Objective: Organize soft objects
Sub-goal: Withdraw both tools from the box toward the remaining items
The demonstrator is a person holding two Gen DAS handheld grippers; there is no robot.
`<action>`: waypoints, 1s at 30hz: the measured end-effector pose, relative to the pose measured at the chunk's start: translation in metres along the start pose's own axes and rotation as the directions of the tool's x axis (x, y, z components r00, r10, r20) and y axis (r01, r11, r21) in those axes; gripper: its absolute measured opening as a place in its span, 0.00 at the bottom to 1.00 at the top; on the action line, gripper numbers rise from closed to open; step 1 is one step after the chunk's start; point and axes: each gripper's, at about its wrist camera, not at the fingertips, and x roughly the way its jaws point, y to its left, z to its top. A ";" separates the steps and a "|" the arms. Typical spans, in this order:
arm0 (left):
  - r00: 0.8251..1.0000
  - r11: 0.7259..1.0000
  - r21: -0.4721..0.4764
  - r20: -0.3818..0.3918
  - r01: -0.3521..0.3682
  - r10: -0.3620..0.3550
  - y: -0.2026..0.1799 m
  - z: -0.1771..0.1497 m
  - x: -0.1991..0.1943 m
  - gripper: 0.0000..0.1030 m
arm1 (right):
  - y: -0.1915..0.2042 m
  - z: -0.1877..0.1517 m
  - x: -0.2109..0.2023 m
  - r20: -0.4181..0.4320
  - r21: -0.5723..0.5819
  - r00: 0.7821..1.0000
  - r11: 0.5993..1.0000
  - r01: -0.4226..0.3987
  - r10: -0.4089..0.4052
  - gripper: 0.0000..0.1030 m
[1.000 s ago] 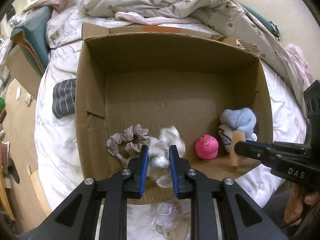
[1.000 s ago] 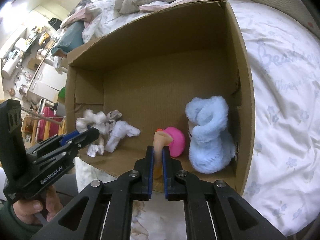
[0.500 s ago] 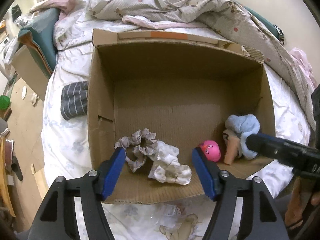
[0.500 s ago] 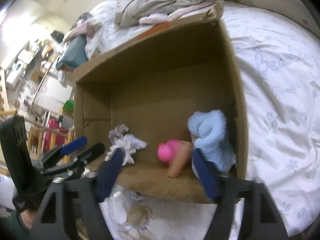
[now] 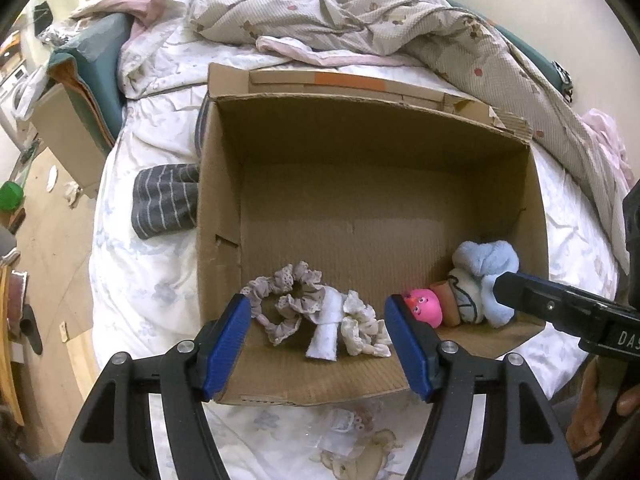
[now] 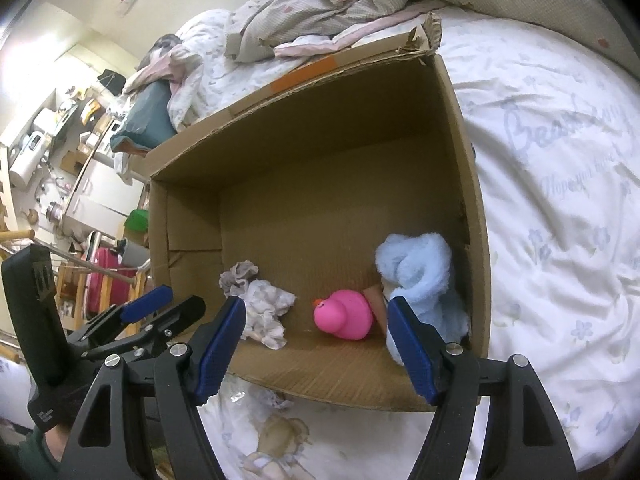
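An open cardboard box [image 5: 218, 184] [image 6: 464, 184] lies on the bed. Inside at its near side lie a grey lace scrunchie [image 5: 280, 300] [image 6: 238, 274], a white scrunchie [image 5: 352, 326] [image 6: 266, 312], a pink rubber duck [image 5: 426, 310] [image 6: 346, 314], a tan piece [image 5: 446, 304] [image 6: 376, 300] and a light blue plush bundle [image 5: 486, 270] [image 6: 420, 276]. My left gripper [image 5: 318, 338] [image 6: 164, 308] is open and empty above the box's near edge, over the scrunchies. My right gripper [image 6: 316, 338] [image 5: 520, 286] is open and empty above the near edge, by the duck and plush.
A striped grey cloth [image 5: 166, 204] lies on the white sheet left of the box. A crumpled quilt [image 5: 360, 12] lies behind it. A clear plastic wrapper [image 5: 344, 424] sits on the sheet in front of the box. Floor and furniture are to the left [image 6: 80, 184].
Both grippers opened and drew back from the box. The left let go of the white scrunchie, the right let go of the tan piece; both now lie inside.
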 end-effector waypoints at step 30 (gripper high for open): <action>0.999 0.994 -0.106 0.006 -0.038 0.039 0.027 -0.062 -0.053 0.65 | 0.035 -0.059 -0.018 -0.010 -0.107 0.998 0.992 0.059 -0.061 0.75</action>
